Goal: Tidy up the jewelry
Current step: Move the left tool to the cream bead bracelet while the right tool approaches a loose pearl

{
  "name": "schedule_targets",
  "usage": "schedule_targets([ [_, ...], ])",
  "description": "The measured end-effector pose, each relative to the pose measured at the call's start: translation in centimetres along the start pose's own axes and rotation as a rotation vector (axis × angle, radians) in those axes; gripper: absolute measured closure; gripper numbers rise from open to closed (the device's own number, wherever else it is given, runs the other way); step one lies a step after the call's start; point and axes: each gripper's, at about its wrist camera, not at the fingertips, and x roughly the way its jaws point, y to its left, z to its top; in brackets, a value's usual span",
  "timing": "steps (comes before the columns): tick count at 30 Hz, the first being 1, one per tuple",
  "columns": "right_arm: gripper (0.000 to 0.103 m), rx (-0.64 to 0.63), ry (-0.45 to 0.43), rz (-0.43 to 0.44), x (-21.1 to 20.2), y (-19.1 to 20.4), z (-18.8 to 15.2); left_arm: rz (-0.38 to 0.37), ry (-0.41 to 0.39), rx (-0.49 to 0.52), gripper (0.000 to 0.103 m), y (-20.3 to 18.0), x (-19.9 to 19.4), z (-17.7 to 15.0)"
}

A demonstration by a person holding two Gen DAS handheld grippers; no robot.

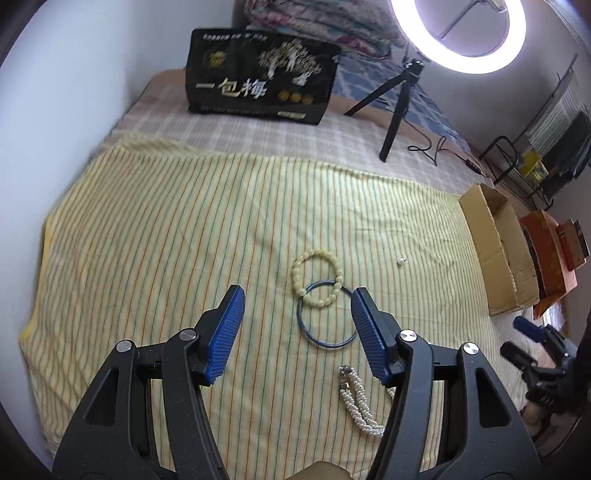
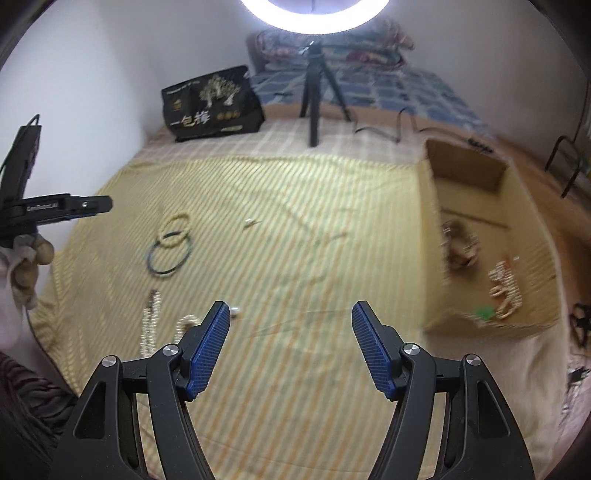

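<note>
Jewelry lies loose on a yellow striped cloth [image 1: 155, 236] spread over a bed. A pale beaded bracelet [image 1: 317, 277] overlaps the far edge of a thin dark blue bangle [image 1: 326, 314]; the two touch. Just nearer the camera, a multi-strand pearl bracelet [image 1: 357, 400] with a metal clasp lies stretched out on the cloth. A small pale bead or stud [image 1: 401, 261] sits apart, to the right of the beaded bracelet.

Left gripper [image 1: 297, 301]: jaws spread, nothing between the blue pads; it hangs over the bangle, whose right edge passes behind the right pad. No contact visible.

Right gripper [image 2: 290, 317]: jaws spread, empty, over bare cloth. A small pearl piece [image 2: 235, 310] shows beside its left fingertip; more pearl strands lie further left. View is motion-blurred.

Cardboard box [image 2: 436, 236], open, stands at the cloth's right edge; inside are a brownish beaded item and pale strands [image 2: 505, 291], detail too blurred to tell.

Beyond: black printed bag [image 1: 258, 77], lit ring light [image 1: 458, 33] on a tripod [image 1: 397, 107].
</note>
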Motion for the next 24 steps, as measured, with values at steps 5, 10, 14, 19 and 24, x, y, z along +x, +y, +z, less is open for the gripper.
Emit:
schedule_targets([
  [5, 0.035, -0.040, 0.046, 0.019, 1.6, 1.4, -0.5, -0.007, 0.044, 0.015, 0.042, 0.0, 1.1, -0.5],
  [10, 0.035, -0.058, 0.097, 0.020, 3.4, 2.0, -1.0, -0.037, 0.064, -0.014, 0.042, 0.1, 1.9, 0.1],
  [14, 0.035, -0.065, 0.106, 0.029, 3.8, 2.2, -1.1, -0.063, 0.079, -0.050, 0.045, 0.2, 2.7, 1.0],
  [19, 0.040, -0.084, 0.118, 0.038, 4.4, 2.8, -1.2, -0.045, 0.106, -0.029, 0.050, 0.0, 4.3, 1.5],
  [24, 0.047, -0.097, 0.140, 0.052, 5.2, 3.4, -1.3, -0.052, 0.146, -0.053, 0.052, 0.6, 6.0, 1.8],
])
